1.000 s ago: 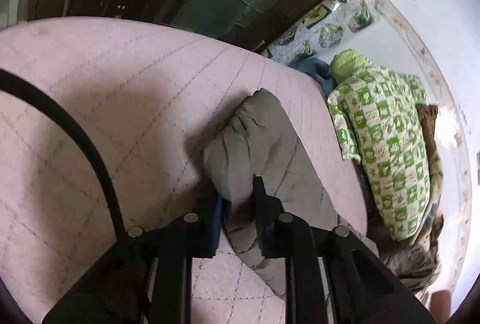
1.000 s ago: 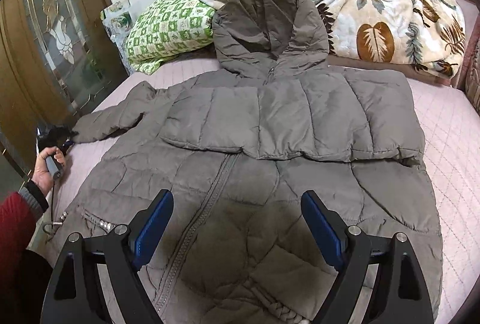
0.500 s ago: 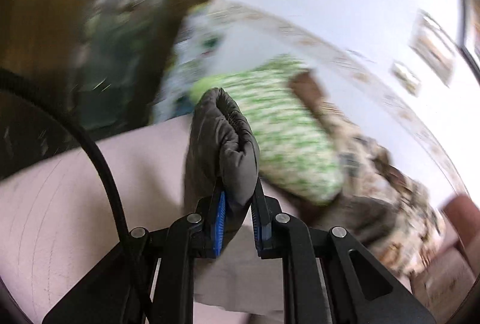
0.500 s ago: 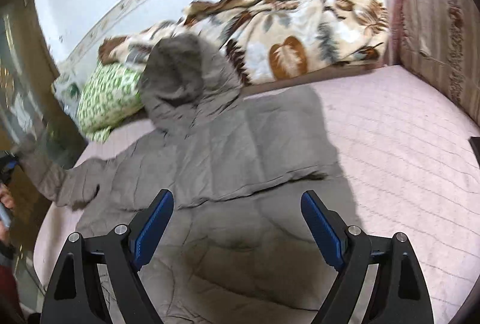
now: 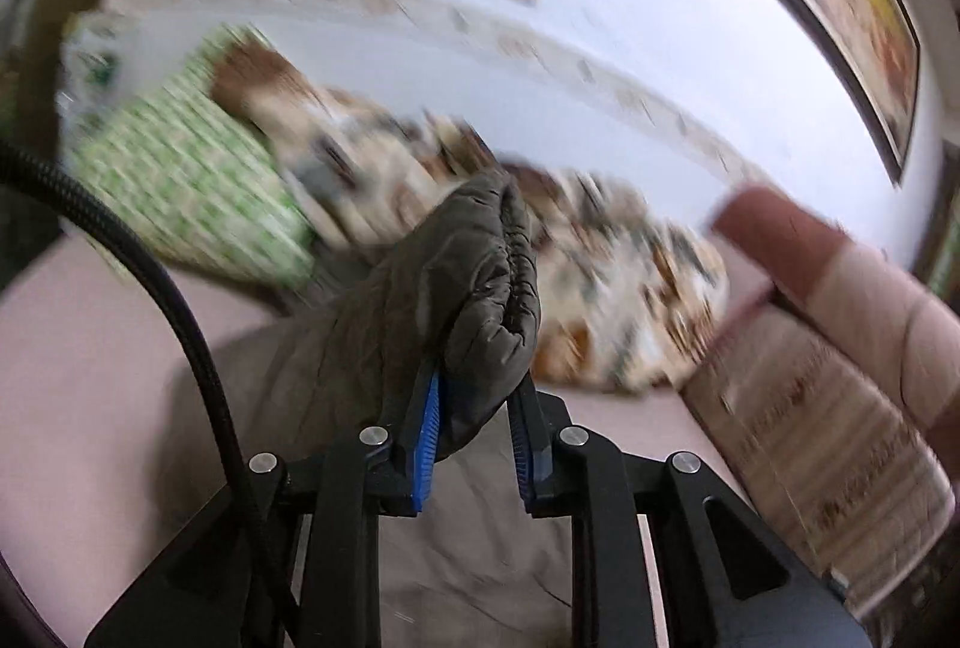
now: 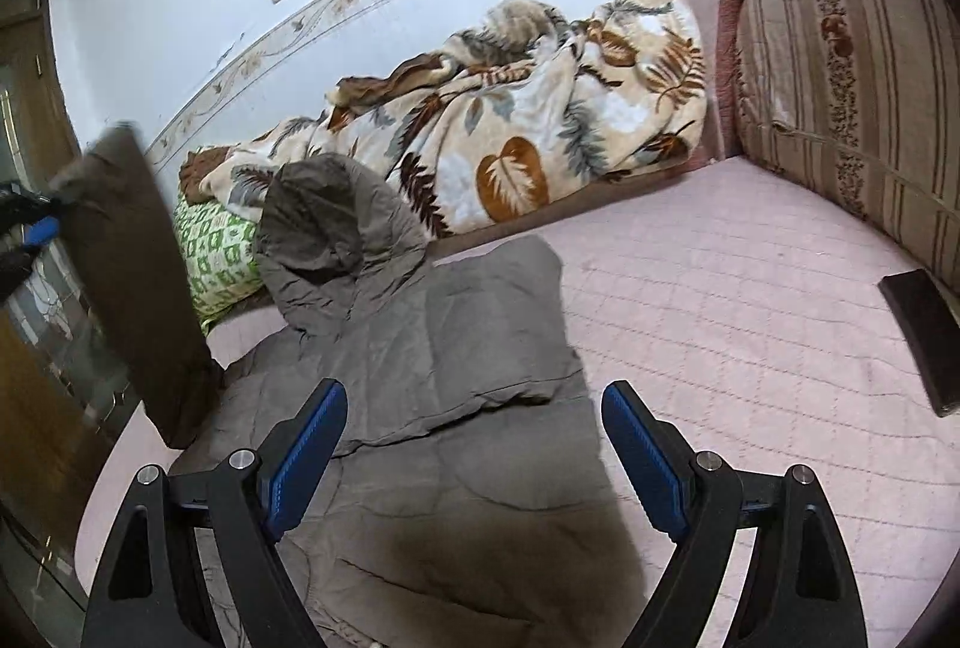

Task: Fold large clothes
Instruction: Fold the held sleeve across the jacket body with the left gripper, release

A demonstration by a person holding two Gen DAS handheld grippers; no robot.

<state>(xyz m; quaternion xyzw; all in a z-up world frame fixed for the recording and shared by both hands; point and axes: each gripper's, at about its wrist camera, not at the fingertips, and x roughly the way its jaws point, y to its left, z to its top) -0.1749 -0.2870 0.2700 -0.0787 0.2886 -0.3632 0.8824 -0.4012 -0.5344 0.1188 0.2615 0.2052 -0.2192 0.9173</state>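
A large grey hooded puffer jacket [image 6: 456, 408] lies face up on the pink quilted bed [image 6: 750, 348], one sleeve folded across its chest, the hood [image 6: 324, 222] toward the wall. My left gripper [image 5: 474, 426] is shut on the cuff of the other sleeve [image 5: 480, 288] and holds it lifted in the air. That raised sleeve [image 6: 138, 282] shows at the left of the right wrist view, with the left gripper [image 6: 30, 228] at its top. My right gripper [image 6: 474, 462] is open and empty, hovering above the jacket's lower body.
A leaf-print blanket [image 6: 528, 120] and a green checked pillow [image 6: 216, 252] lie along the wall behind the jacket. A striped cushion [image 6: 852, 96] stands at the right. A dark flat object [image 6: 924, 342] lies at the bed's right edge. A wooden glazed door [image 6: 36, 348] is at the left.
My left gripper has lifted the sleeve cuff off the bed and swung it up and to the right. My right gripper stayed open while its view shifted rightward over the jacket.
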